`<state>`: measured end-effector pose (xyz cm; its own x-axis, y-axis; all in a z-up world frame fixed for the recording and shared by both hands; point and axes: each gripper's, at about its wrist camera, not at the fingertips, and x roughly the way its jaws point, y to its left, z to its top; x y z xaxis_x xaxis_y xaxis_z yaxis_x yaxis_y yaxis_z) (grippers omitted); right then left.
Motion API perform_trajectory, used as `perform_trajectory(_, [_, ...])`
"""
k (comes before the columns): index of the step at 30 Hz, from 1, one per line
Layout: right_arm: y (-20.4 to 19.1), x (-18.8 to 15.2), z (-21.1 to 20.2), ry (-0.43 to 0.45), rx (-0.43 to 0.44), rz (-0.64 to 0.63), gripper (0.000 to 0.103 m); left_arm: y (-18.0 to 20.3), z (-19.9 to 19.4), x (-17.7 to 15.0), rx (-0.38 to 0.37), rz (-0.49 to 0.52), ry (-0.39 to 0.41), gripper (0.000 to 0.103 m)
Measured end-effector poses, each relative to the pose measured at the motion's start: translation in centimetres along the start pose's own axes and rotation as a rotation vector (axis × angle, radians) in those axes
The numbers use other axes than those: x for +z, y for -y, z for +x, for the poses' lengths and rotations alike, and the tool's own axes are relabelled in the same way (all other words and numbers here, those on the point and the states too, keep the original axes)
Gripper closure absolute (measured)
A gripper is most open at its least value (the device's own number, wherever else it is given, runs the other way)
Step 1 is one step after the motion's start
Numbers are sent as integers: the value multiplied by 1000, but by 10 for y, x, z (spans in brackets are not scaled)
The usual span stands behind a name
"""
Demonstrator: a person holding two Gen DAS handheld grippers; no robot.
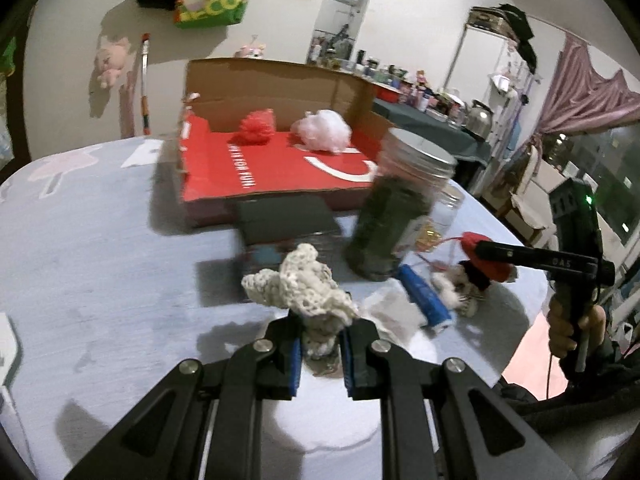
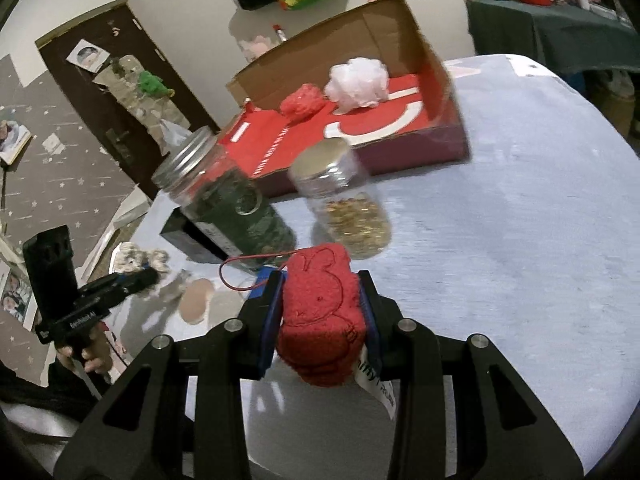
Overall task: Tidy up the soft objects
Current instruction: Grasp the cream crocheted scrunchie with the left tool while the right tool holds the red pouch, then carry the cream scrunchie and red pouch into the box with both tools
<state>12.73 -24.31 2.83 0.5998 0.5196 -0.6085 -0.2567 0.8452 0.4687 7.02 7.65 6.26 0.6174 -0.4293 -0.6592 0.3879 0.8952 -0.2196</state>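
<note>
Right wrist: bare tabletop (image 2: 520,240) beside box (image 2: 448,136)

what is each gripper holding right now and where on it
Left gripper pinches the cream knitted toy by its lower end. Right gripper clamps the red plush across its middle.

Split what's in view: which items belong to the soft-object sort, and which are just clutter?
Job:
- cream crocheted piece, in left jaws
- red embroidered plush, in right jaws
- red pouf and white pouf, in the cardboard box

Clutter:
- dark-filled jar
- jar of gold bits
- blue cylinder
</note>
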Motion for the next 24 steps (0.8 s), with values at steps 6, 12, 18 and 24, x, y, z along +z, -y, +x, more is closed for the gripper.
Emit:
perform_trajectory(6, [8, 8, -9, 0, -69, -28, 69, -25, -5, 4, 47, -15, -34, 87])
perform_trajectory(12, [14, 18, -10, -28, -146, -92, 69, -41, 2, 8, 60, 21, -83, 87])
perform_trajectory(18, [15, 30, -6, -56, -219, -189, 69, -52, 14, 17, 52, 73, -104, 87])
perform_trajectory(24, [13, 43, 4, -86, -273, -277, 69, -63, 31, 23, 32, 132, -138, 87])
